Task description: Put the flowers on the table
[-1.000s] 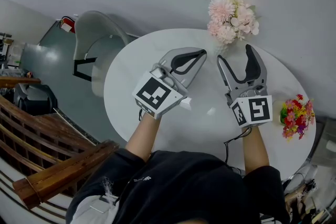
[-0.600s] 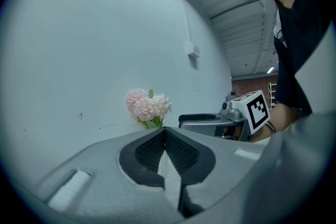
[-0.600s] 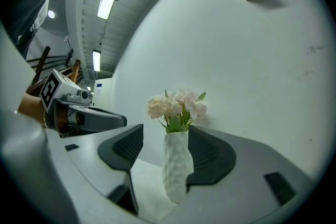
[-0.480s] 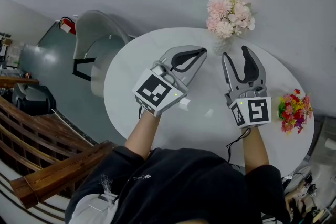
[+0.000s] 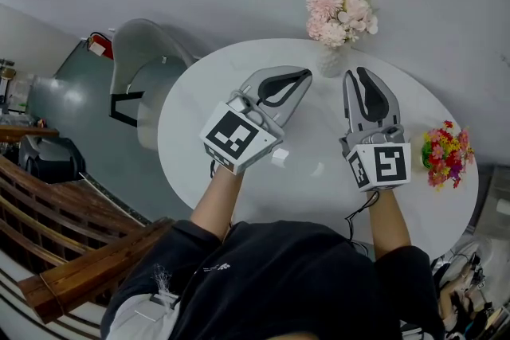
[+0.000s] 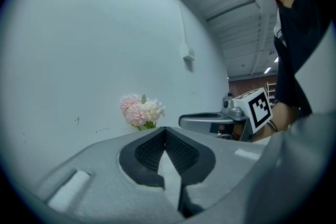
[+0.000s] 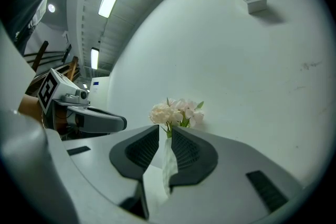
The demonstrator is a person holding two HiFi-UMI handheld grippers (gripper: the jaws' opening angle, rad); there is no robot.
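Note:
A bunch of pale pink flowers (image 5: 339, 12) stands in a white vase (image 5: 329, 61) at the far edge of the round white table (image 5: 199, 115). My left gripper (image 5: 305, 76) hovers just left of the vase, shut and empty; its tips meet in the left gripper view (image 6: 165, 129), with the flowers (image 6: 140, 111) beyond. My right gripper (image 5: 360, 74) hangs just right of the vase. Its jaws have just been closing, and only a narrow gap remains (image 7: 165, 131) with nothing between them. The flowers (image 7: 176, 112) show beyond that gap. A bright mixed bouquet (image 5: 445, 155) sits at the table's right edge.
A small white block (image 5: 280, 158) lies on the table near my left hand. A grey chair (image 5: 147, 64) stands off the table's left side, and a wooden railing (image 5: 80, 243) runs below it. A plain wall rises close behind the vase.
The right gripper's jaws have gone from wide apart to nearly together, with nothing between them. Both grippers sit slightly nearer the pink flowers. The left gripper stays shut.

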